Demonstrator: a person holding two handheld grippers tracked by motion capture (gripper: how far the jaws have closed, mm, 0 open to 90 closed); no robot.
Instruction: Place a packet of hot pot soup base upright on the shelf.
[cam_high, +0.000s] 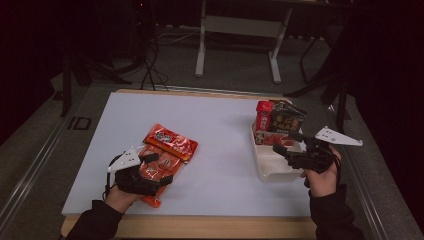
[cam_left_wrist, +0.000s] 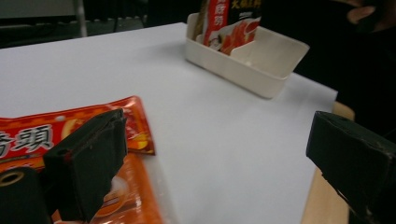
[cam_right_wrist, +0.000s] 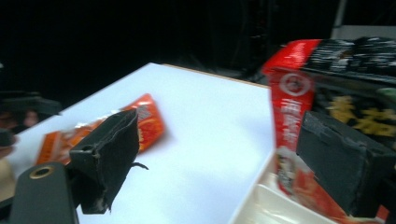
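Work in hand: packing snack packets into the white tray (cam_high: 272, 172) at the right of the tabletop (cam_high: 220, 150).
Done so far: two packets stand upright in the tray's far end, a red packet (cam_high: 263, 116) and a dark packet (cam_high: 286, 120) just beside it; the near part of the tray looks bare.
Left to do: two orange-red packets lie flat at the left of the tabletop, well apart from the tray — a top packet (cam_high: 171, 141) and a lower packet (cam_high: 157, 172) partly under it. By my reckoning it's about halfway.
Left hand-held gripper (cam_high: 155, 167): low over the lower packet, jaws spread wide with one jaw over the packet; pads not pressing on it as far as I can see.
Right hand-held gripper (cam_high: 287, 144): held over the tray's near half, pointing toward the standing packets, jaws wide and nothing between them.
Hands: both forearms come in from the near edge, each wrist roughly level.
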